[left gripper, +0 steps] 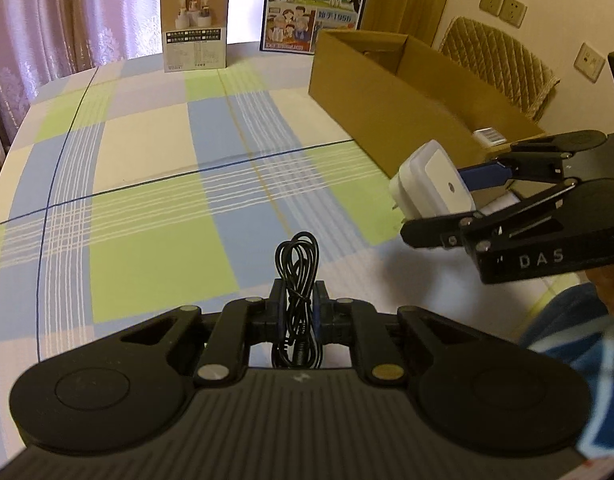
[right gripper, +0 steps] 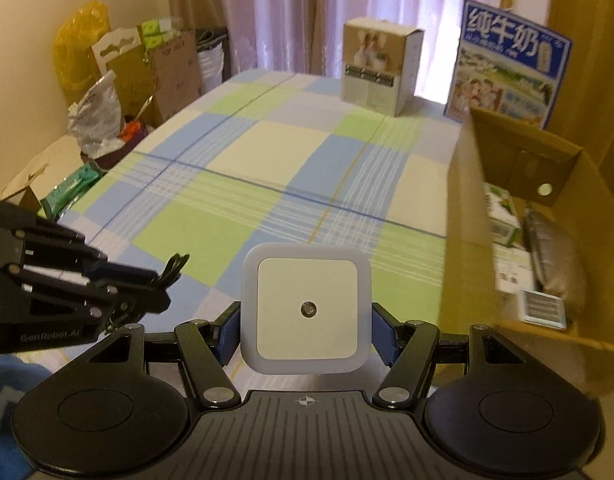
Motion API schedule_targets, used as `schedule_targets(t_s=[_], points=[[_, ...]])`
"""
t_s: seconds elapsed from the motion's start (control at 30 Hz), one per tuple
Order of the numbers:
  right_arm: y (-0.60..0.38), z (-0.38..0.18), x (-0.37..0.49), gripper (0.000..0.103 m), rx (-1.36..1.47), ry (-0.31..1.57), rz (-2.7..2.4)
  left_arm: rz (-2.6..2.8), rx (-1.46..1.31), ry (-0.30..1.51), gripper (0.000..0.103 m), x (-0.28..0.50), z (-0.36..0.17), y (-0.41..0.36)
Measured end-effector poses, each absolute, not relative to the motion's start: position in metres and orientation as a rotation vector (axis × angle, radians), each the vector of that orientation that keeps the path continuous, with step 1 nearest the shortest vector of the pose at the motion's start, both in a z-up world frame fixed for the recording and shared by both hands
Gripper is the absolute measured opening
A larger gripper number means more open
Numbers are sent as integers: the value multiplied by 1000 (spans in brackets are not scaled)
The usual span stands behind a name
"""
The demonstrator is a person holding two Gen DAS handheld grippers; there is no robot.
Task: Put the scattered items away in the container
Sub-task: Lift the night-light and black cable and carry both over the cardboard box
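Above checked cloth (left gripper: 147,152): left gripper (left gripper: 298,312) pinches coiled cable (left gripper: 297,280); right gripper (right gripper: 306,330) clamps, apparently, night-light (right gripper: 306,310).

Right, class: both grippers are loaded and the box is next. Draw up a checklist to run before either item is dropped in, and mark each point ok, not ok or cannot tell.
1. Left gripper shut on the cable: ok, the coil stands pinched between the fingers.
2. Right gripper shut on the night light: ok, held by both sides.
3. Box open on top: ok.
4. Room in the box: ok, items lie inside but bare floor shows.
5. Night light over the box: not ok, it hangs beside the near wall, above the tablecloth.
6. Cable over the box: not ok, the box is ahead to the right.
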State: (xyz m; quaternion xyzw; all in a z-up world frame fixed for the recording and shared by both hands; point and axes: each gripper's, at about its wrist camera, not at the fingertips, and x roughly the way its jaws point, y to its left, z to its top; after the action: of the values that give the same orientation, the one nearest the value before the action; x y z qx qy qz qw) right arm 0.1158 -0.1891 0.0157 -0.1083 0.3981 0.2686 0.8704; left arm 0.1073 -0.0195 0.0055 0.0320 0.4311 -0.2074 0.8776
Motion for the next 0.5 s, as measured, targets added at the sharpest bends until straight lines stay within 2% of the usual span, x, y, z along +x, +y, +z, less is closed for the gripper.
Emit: schedule_targets(t_s=[0.5], points=[[-264,51,68,62,-160,782,443,-448,49,820,9,60,49,-63]])
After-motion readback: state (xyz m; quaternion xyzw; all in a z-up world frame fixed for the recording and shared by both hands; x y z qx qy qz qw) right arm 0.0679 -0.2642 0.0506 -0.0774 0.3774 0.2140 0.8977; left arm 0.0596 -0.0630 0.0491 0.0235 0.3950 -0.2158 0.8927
